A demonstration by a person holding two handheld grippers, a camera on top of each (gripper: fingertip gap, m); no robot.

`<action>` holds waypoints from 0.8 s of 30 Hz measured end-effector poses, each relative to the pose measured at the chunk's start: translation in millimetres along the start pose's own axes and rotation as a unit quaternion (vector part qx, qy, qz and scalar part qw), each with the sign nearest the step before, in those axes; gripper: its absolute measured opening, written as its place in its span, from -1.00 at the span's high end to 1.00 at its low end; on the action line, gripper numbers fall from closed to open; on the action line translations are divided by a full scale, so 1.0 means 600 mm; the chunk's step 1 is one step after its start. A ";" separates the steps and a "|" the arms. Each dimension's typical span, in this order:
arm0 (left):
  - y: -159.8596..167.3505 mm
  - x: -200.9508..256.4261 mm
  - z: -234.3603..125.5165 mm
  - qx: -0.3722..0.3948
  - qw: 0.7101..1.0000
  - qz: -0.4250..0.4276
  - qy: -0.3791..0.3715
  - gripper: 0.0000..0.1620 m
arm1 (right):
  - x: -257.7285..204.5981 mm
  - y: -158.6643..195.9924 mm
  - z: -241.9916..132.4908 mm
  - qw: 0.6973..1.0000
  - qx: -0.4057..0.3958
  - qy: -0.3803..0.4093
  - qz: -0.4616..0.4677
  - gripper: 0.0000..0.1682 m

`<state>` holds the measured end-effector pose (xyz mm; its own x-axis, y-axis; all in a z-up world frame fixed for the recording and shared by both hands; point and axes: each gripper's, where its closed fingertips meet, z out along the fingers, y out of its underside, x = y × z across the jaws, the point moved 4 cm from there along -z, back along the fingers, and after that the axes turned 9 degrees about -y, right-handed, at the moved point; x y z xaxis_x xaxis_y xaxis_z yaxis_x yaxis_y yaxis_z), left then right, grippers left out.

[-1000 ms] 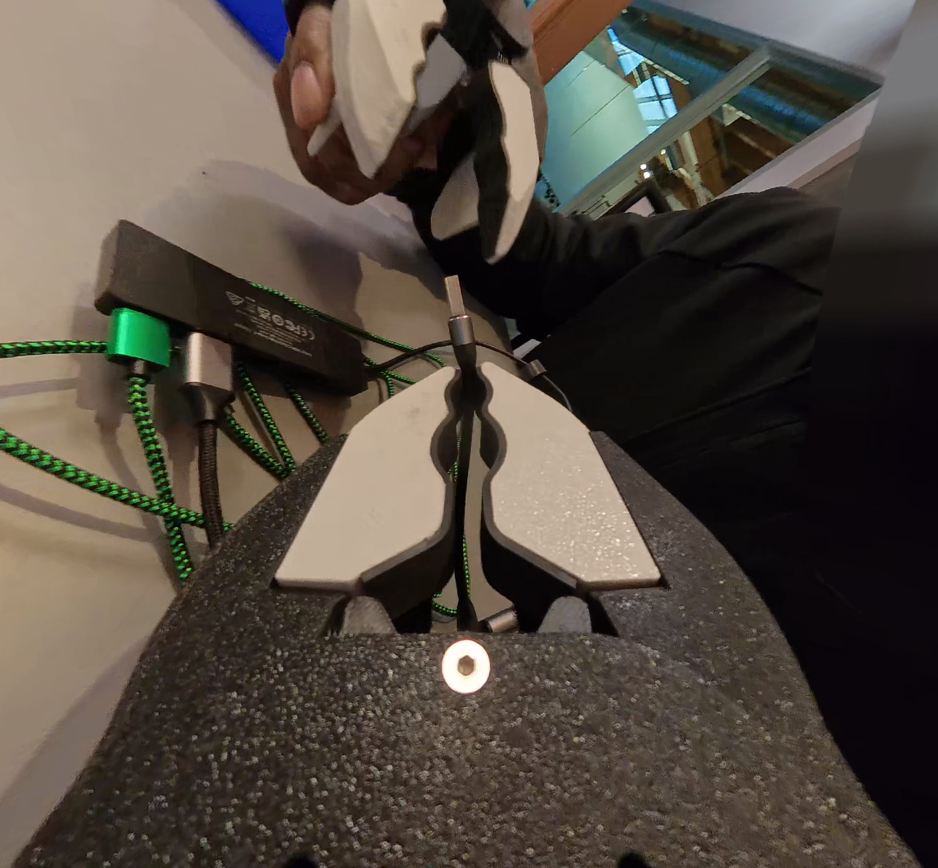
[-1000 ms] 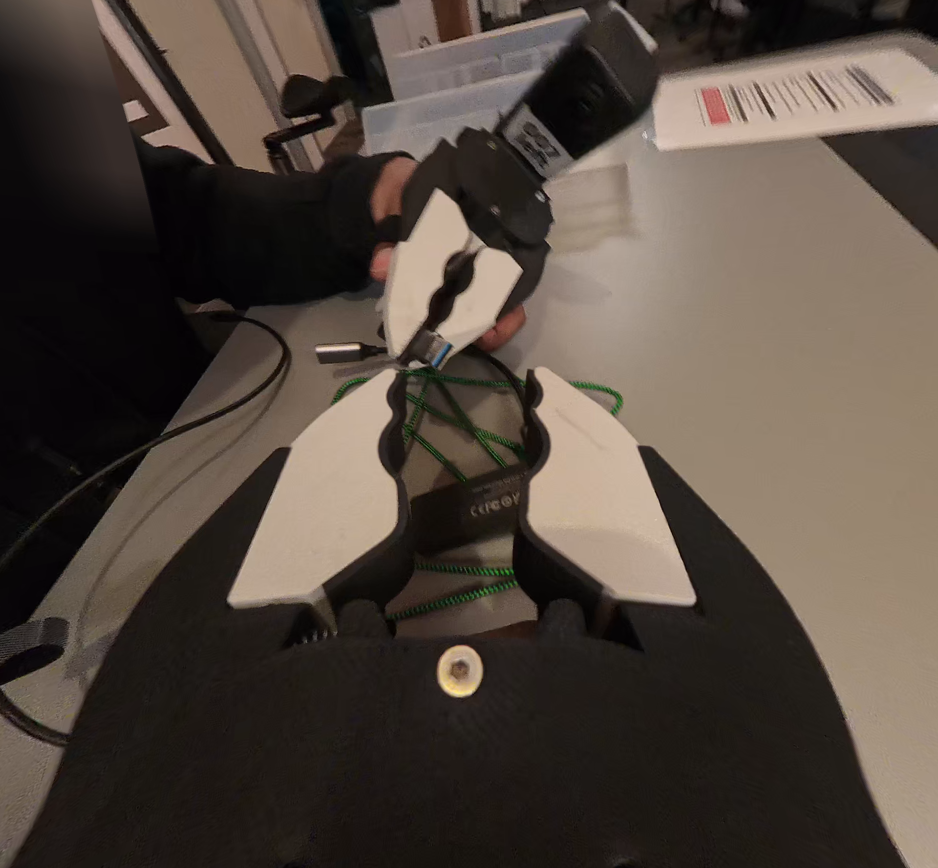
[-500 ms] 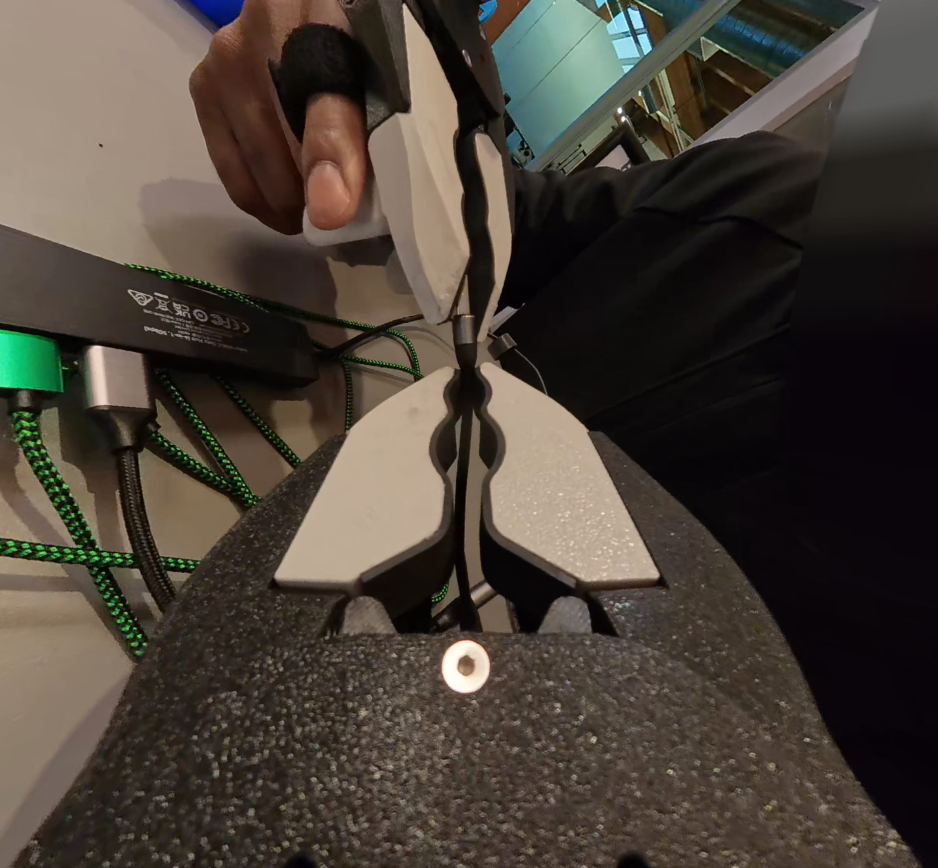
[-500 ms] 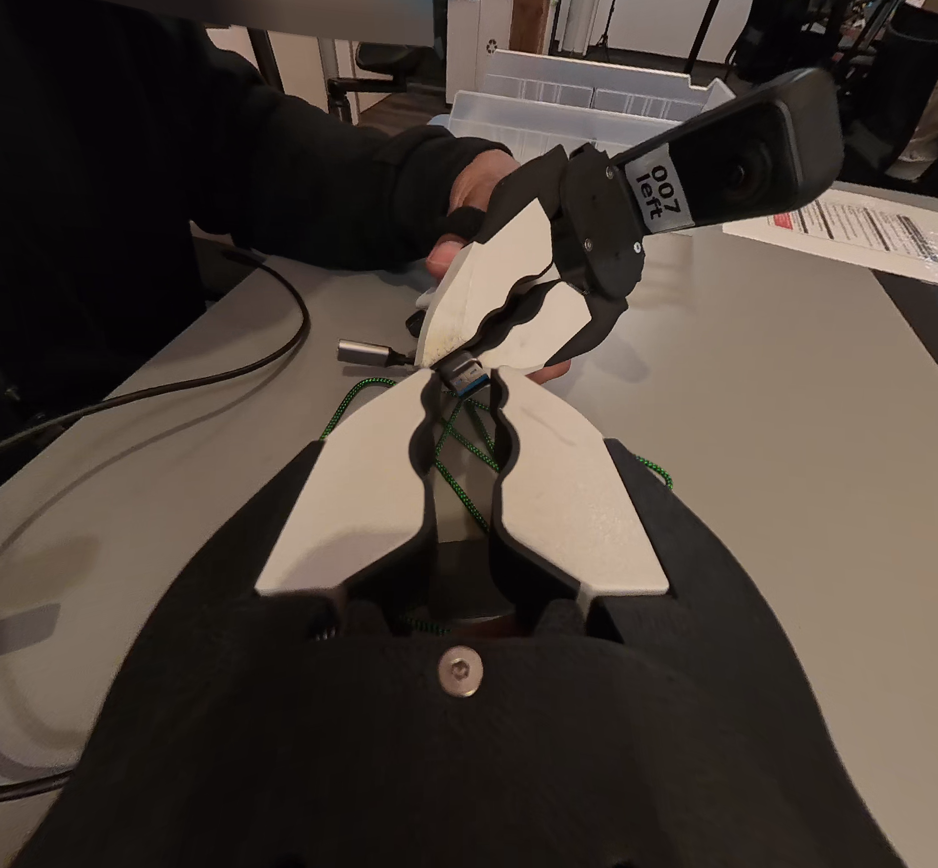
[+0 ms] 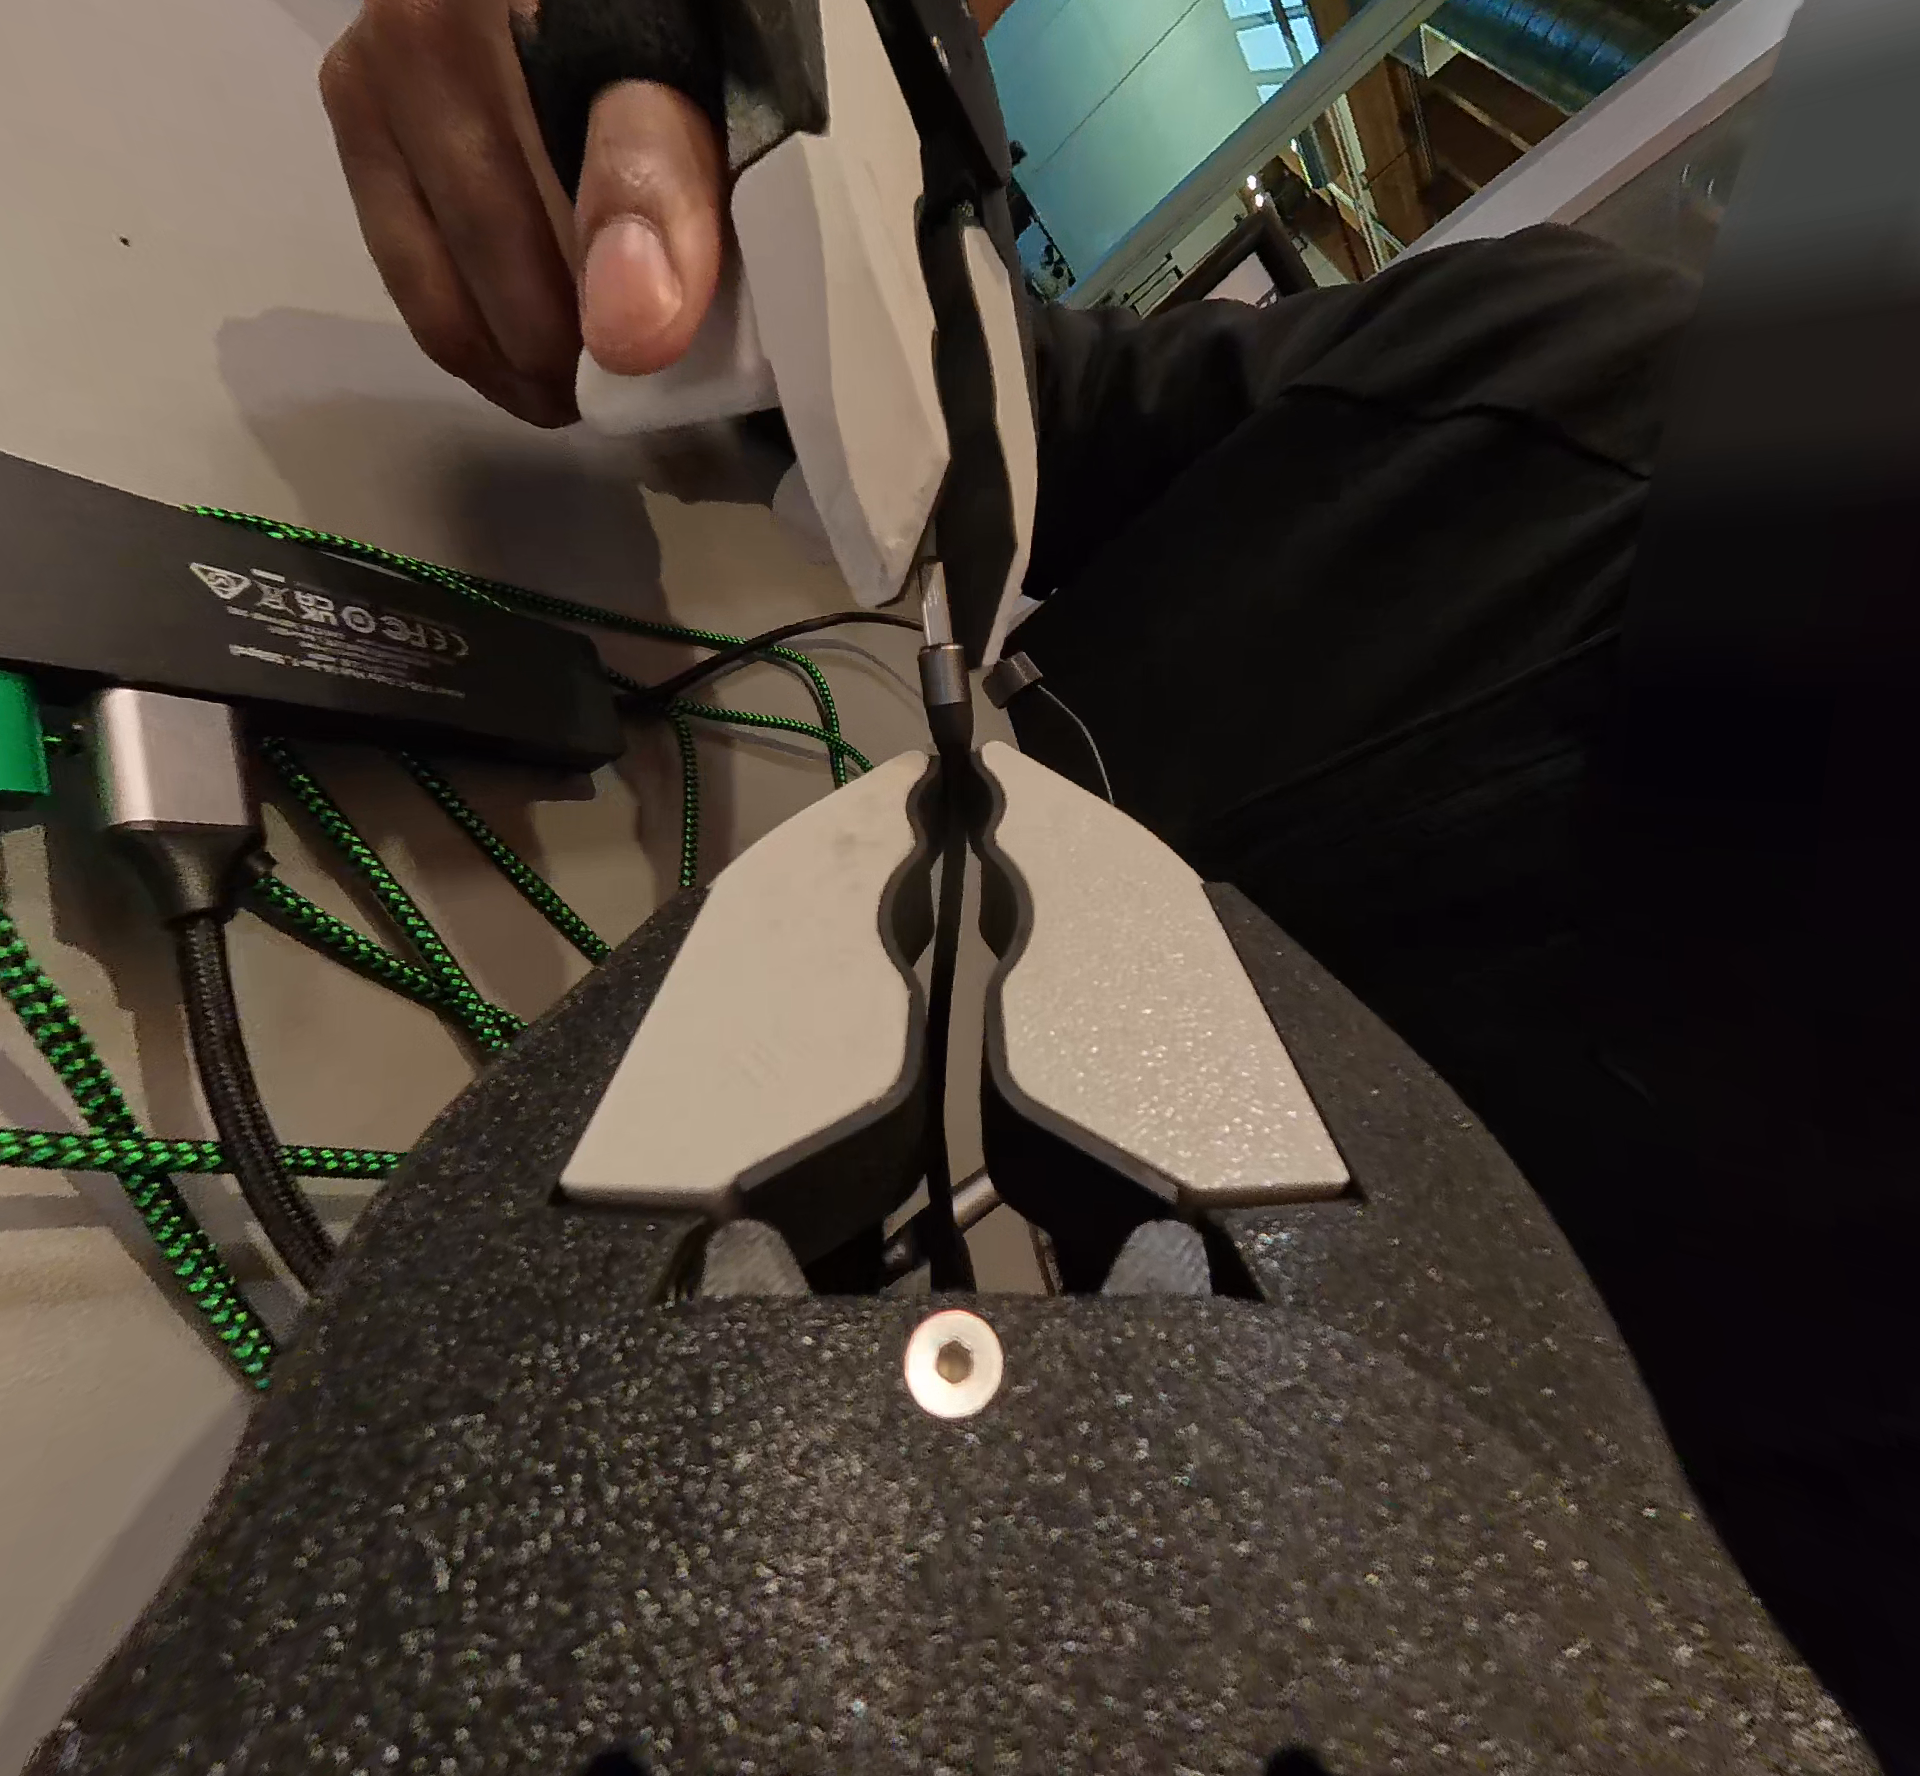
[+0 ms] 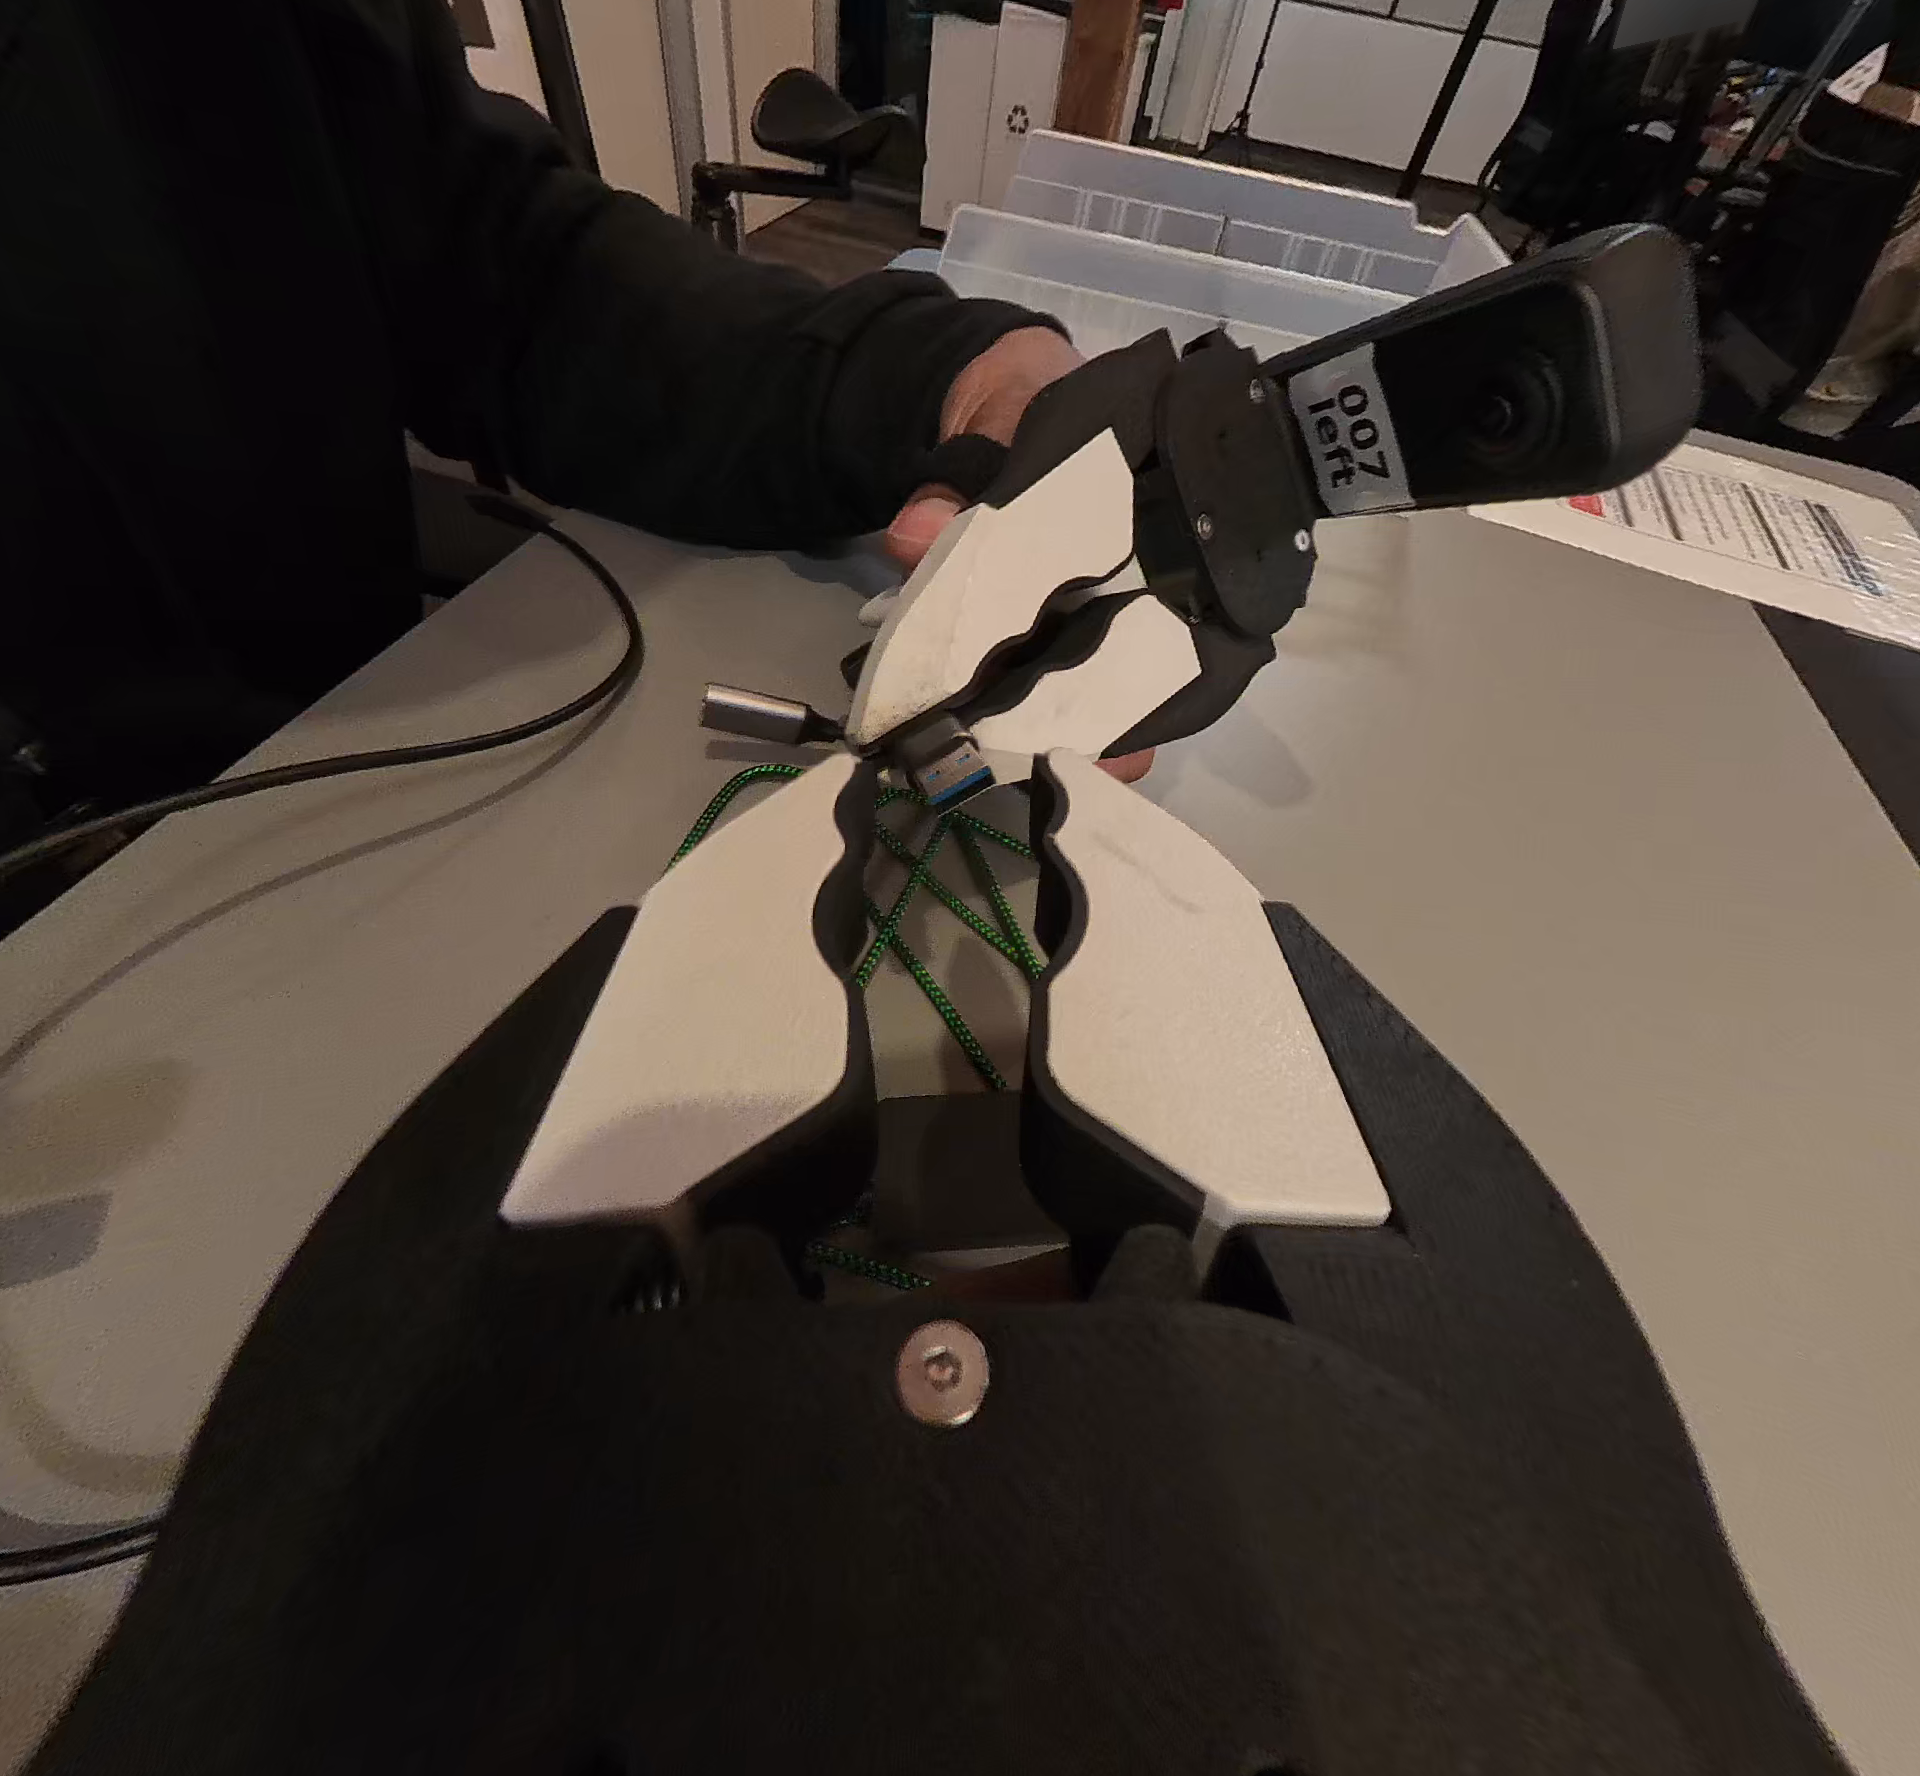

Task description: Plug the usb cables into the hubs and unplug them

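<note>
L tongs (image 5: 953, 762): clamped on a thin black cable (image 5: 943, 1020) that runs down between the two fingers; the cable's grey plug (image 5: 943, 677) sticks out just past the tips. In the right wrist view the same plug (image 6: 943, 758) shows a blue insert and points toward the camera.

R tongs (image 6: 951, 770): in own view, parted by a moderate gap w/ nothing gripped; plug tip sits at the mouth, between the fingertips. In the left wrist view the R tongs (image 5: 951, 583) come down from above, seen edge-on, tips at the plug's metal end; contact cannot be told from that angle. A hand (image 5: 520, 199) w/ a black finger strap works them.

Black hub (image 5: 312, 646): lies on the grey surface (image 5: 156, 220), left of the L tongs. Two plugs seated in its near edge: one green (image 5: 16, 739), one grey (image 5: 166, 770) w/ a dark braided lead. Green braided cables (image 5: 436, 937) loop loose on the surface below the hub and under the tongs.

Second small grey plug (image 6: 753, 713) lies on the surface, just beside the L tongs' tips. Thick black cable (image 6: 416, 750) curves across the surface to the left. Black sleeve (image 6: 623, 355) behind. Clear plastic bin (image 6: 1195, 261) and a printed sheet (image 6: 1766, 531) at the far edge.
</note>
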<state>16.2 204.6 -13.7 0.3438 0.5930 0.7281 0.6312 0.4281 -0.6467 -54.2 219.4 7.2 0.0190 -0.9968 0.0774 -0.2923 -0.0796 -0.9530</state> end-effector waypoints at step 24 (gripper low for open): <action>-0.058 0.001 -0.130 0.270 0.927 0.074 -0.248 0.30 | 0.027 -0.002 -0.063 0.970 0.179 0.057 0.157 0.86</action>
<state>48.8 136.8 26.9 -0.0479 0.8558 0.5150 0.1164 0.5169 -0.8481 -89.5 203.8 20.6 -0.1281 -0.9670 -0.2202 0.0844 0.2106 -0.9739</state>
